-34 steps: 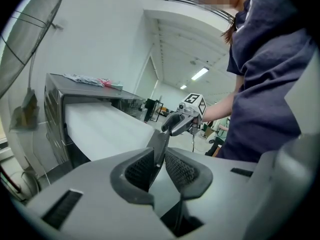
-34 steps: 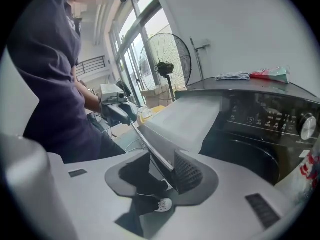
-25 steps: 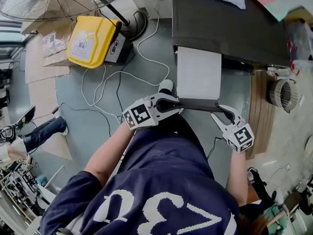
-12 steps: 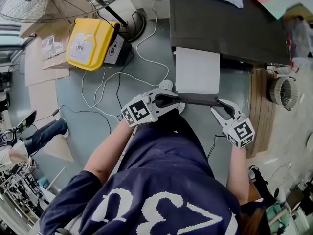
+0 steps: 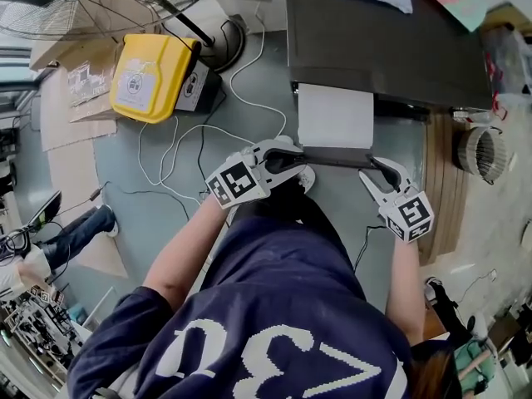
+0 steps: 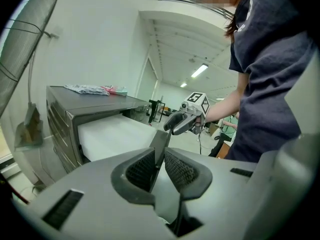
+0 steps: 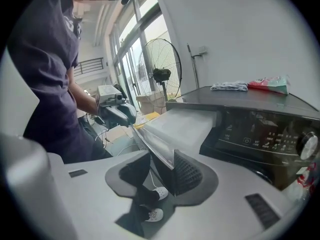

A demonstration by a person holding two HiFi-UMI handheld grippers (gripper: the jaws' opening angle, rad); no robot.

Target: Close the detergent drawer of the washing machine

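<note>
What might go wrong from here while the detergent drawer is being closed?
1. The right gripper has its jaws loosely around the drawer's front panel, with a gap showing on one side, and they have just been opening: that end may slip free.
2. The left gripper pinches the other end, so an uneven push could skew the detergent drawer and jam it in the washing machine.

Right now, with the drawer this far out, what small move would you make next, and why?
Probably push both grippers toward the washing machine: the white drawer stands well out, its dark drawer front clamped in the left gripper and lying between the jaws of the right gripper, which have just been opening.
</note>
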